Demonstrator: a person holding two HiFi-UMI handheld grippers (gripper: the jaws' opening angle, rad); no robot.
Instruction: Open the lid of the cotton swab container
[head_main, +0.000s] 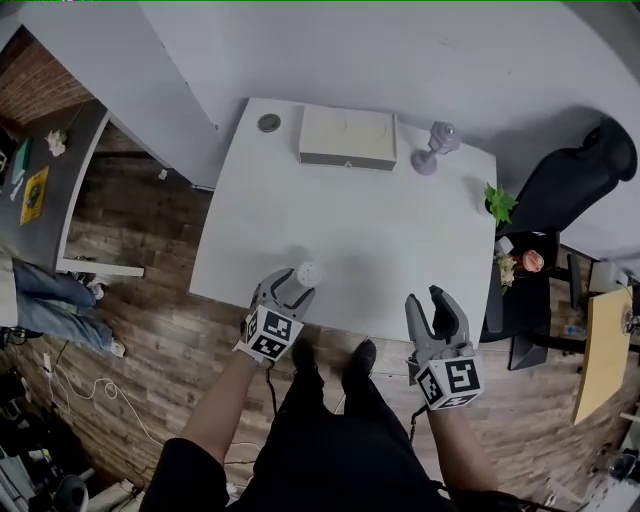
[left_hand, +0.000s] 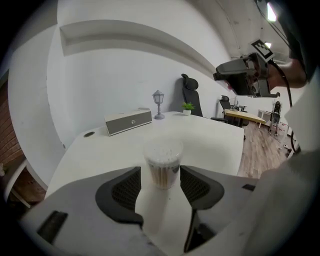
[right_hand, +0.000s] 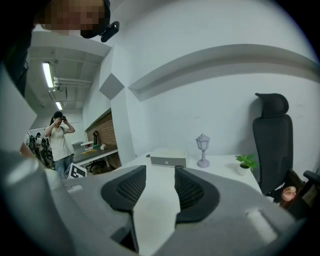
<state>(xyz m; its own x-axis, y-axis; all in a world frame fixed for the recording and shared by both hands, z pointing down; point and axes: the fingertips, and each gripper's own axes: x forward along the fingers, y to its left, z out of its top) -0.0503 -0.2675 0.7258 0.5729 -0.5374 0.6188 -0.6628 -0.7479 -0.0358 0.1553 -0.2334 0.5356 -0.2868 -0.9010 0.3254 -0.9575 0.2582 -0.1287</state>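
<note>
The cotton swab container (left_hand: 162, 164) is a small clear tub full of swabs with its clear lid on. It stands upright near the front edge of the white table (head_main: 340, 230). My left gripper (left_hand: 161, 186) holds it low on the body, a pad against each side; in the head view the left gripper (head_main: 291, 287) is at the table's front left with the container (head_main: 309, 271) at its tips. My right gripper (head_main: 437, 303) hovers open at the table's front right, apart from the container. Nothing is between the right gripper's (right_hand: 160, 187) jaws.
At the back of the table lie a flat beige box (head_main: 347, 137), a small grey lantern (head_main: 436, 147) and a round cable hole (head_main: 269, 122). A potted plant (head_main: 499, 204) and a black office chair (head_main: 575, 175) stand to the right. A person (right_hand: 59, 140) stands far off left.
</note>
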